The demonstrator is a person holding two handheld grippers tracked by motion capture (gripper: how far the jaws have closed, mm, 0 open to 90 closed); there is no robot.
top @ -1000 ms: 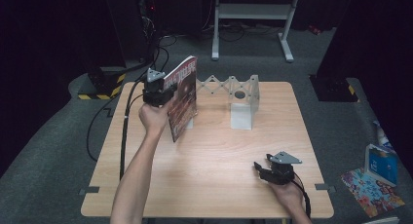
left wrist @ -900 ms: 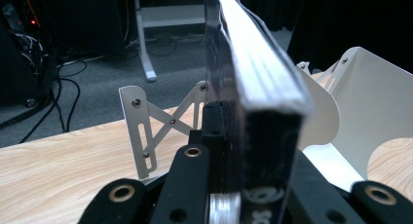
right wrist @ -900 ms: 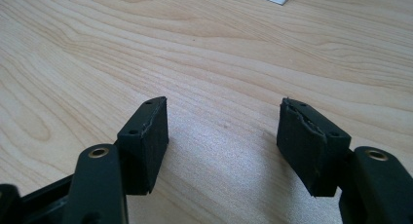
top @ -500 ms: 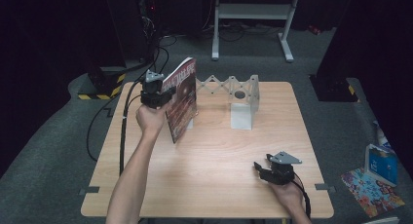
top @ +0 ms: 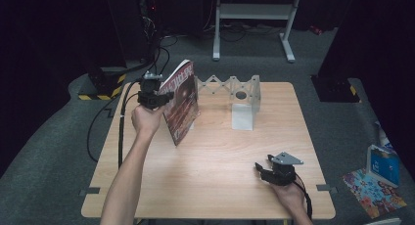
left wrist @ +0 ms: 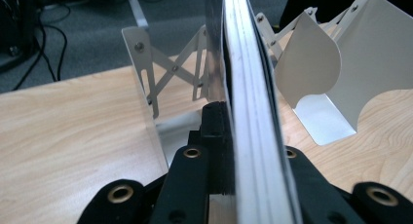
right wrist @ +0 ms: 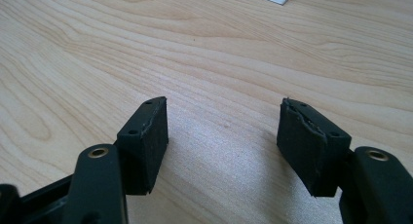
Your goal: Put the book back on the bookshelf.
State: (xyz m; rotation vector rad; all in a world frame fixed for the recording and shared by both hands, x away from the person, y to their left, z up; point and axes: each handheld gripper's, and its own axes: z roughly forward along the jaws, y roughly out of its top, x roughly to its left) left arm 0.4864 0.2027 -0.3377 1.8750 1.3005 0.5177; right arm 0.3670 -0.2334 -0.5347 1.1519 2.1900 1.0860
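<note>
1. Right gripper (top: pixel 262 170) of yours sits low on the table's (top: pixel 220 151) near edge, jaws spread, nothing between.
2. Farther back, your left gripper (top: pixel 164 99) is clamped on the magazine (top: pixel 182 100), held upright just beside the white metal rack (top: pixel 235 95).

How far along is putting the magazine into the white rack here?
Done: the left tongs are shut on the magazine, lifted and tilted beside the rack. In hand: carrying it there. Left: slotting it in; the rack looks empty. The right tongs rest open on the table.
</note>
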